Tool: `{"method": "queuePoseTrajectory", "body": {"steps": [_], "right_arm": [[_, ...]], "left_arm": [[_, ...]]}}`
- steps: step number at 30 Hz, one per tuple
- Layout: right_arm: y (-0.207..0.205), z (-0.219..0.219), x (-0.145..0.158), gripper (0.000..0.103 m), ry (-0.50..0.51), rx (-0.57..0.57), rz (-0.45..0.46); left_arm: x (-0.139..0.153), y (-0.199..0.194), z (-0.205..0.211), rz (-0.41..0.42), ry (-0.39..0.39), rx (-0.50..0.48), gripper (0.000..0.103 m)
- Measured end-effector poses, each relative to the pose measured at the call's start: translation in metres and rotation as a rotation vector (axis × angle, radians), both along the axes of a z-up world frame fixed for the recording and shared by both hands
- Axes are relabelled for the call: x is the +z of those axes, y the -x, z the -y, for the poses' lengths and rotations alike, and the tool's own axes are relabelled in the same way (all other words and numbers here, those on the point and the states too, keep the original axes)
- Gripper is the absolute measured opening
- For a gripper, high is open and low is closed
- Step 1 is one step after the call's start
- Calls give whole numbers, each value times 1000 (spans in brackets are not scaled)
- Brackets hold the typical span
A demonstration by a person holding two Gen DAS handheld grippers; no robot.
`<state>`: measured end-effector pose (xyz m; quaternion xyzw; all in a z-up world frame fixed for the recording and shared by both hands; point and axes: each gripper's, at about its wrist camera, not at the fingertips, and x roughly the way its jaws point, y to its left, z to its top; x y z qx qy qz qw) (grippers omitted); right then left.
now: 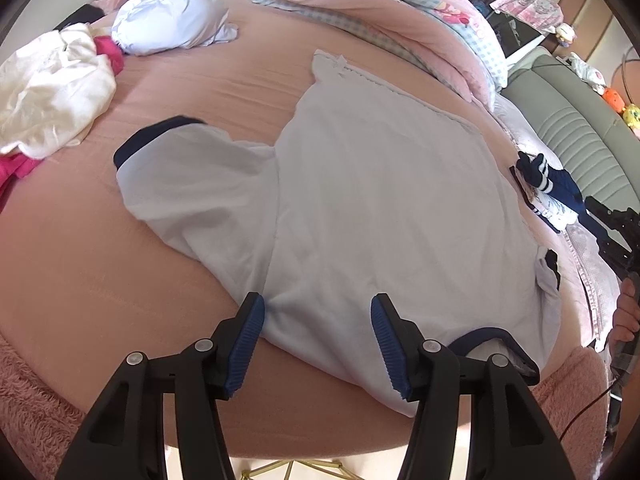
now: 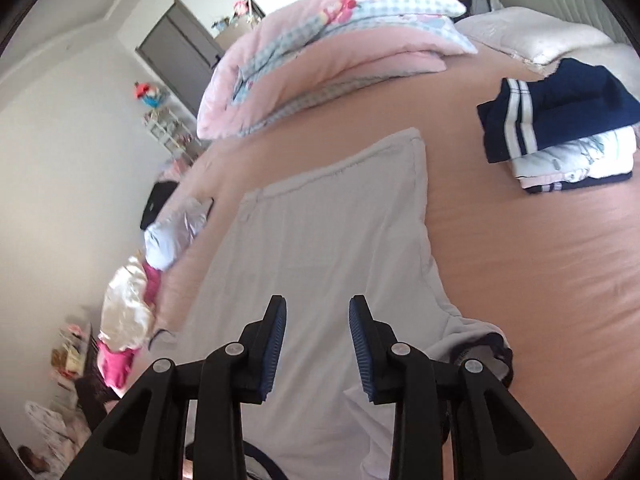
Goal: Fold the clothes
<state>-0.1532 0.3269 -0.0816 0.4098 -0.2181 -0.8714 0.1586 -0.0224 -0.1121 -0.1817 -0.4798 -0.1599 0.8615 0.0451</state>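
A white short-sleeved shirt [image 1: 360, 200] with navy cuffs and collar lies spread flat on the pink bed [image 1: 100, 280]. Its left sleeve [image 1: 168, 160] sticks out to the left. My left gripper [image 1: 318, 312] stands open just above the shirt's near shoulder, beside the navy collar [image 1: 492, 340], with nothing between its pads. In the right wrist view the same shirt [image 2: 320, 240] runs away from me, and my right gripper [image 2: 318, 312] hangs open over its near part. A navy-edged sleeve [image 2: 480, 348] lies just right of that gripper.
A pile of white and pink clothes [image 1: 52, 92] and a pale bundle [image 1: 172, 24] lie at the far left of the bed. A rolled pink quilt [image 1: 380, 12] runs along the back. Folded navy and white clothes [image 2: 560, 120] sit at the right. A hand [image 1: 628, 312] shows at the right edge.
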Motion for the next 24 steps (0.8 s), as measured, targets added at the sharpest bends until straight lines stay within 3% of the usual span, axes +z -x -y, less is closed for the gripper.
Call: {"method": "queuePoseTrajectory", "body": {"steps": [3,6,11,15,20,24], "right_arm": [[-10,-18,-4,32,-164,-148,95],[-16,-36,-37,32,-301,-183,230],[-36,-46,-83,32,-298,-146,379],[-29,-27,-83,32,-404,-56,319],[4,-20,-68,32,-247,68,200],[27,-10,-53,32,-211,143,95]], "left_arm": [[15,4,-30,-50,-32,-124,53],[24,27,-84,-59,-41,-262,53],[36,64,-174,-74,-40,-479,53],[29,80,-232,-102,30,-570,53],[19,87,-262,-108,69,-605,53],[11,86,-260,-95,63,-621,53]]}}
